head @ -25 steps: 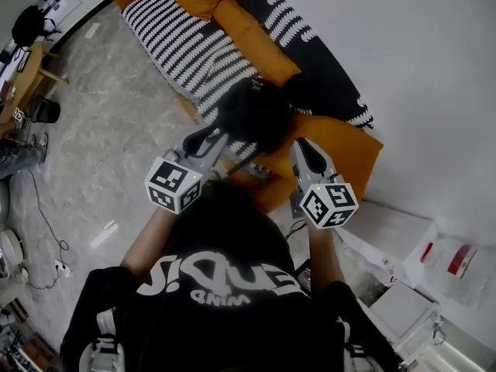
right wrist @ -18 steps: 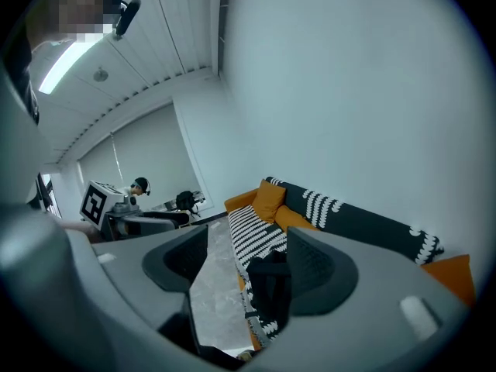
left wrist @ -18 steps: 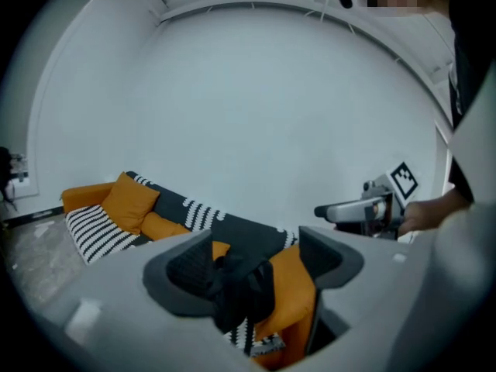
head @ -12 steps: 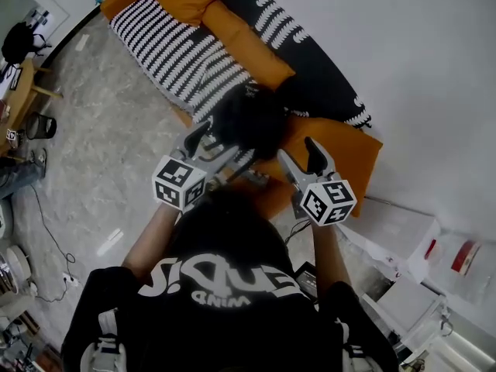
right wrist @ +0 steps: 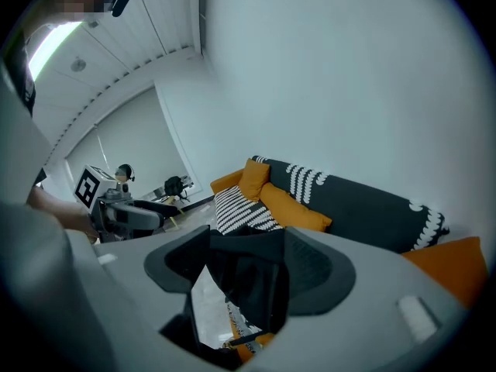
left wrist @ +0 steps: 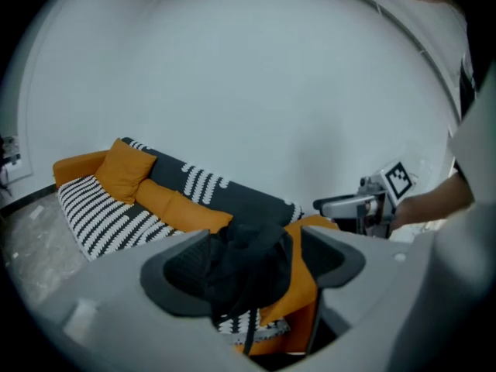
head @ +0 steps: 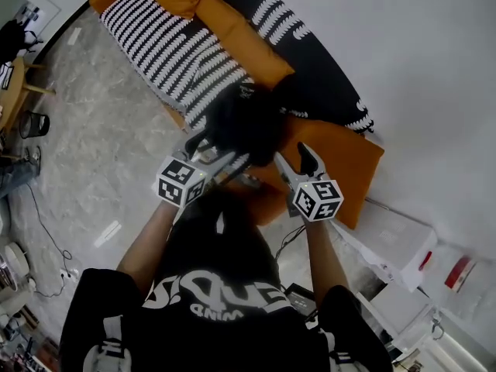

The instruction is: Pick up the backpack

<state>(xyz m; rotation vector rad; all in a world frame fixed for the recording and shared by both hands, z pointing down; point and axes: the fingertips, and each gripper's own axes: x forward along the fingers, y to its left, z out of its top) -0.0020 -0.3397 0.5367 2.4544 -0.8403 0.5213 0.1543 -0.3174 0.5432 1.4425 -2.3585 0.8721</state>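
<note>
The black backpack (head: 244, 122) lies slumped on the orange sofa (head: 240, 33), against the striped throw (head: 178, 53). My left gripper (head: 209, 147) stands open at its near left edge. In the left gripper view the backpack (left wrist: 252, 246) fills the gap between the spread jaws of that gripper (left wrist: 254, 266), and the pads do not press it. My right gripper (head: 294, 159) is at the pack's near right side, its jaws wide and closing. The right gripper view shows the backpack (right wrist: 248, 285) between the jaws of that gripper (right wrist: 246, 273), without contact.
An orange cushion (head: 333, 161) sits to the right of the pack. White plastic boxes (head: 395, 239) stand on the floor at the right, by the wall. A cable (head: 46, 223) trails over the grey floor, and a table (head: 12, 91) stands at the far left.
Both grippers' jaws have spread from nearly shut to wide. Both hands have sunk toward the sofa, and the backpack now rests there.
</note>
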